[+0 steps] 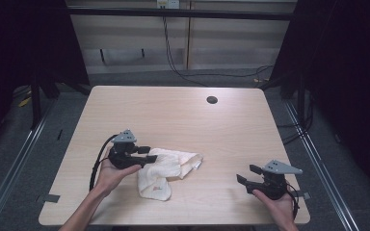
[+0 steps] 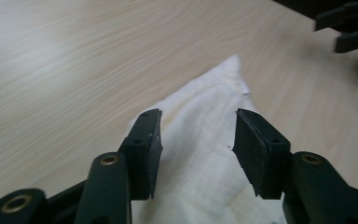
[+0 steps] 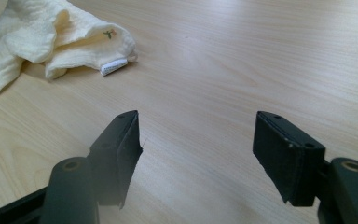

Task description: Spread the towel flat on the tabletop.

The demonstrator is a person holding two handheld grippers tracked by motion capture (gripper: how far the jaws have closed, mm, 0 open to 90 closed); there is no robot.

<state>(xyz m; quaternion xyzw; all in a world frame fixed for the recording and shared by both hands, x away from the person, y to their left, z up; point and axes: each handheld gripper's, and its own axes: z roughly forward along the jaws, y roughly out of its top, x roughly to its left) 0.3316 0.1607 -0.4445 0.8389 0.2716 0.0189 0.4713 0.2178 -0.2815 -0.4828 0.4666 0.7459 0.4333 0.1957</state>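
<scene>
My left gripper (image 1: 147, 154) hovers over the left end of the cream towel (image 1: 166, 171), its jaws standing apart with the cloth lying loose beneath them, gripping nothing. The towel sits crumpled near the front middle of the wooden surface (image 1: 183, 115), a small white label (image 3: 113, 66) poking from its right end. My right gripper (image 1: 247, 175) waits well apart to the right, jaws wide and empty above bare wood.
</scene>
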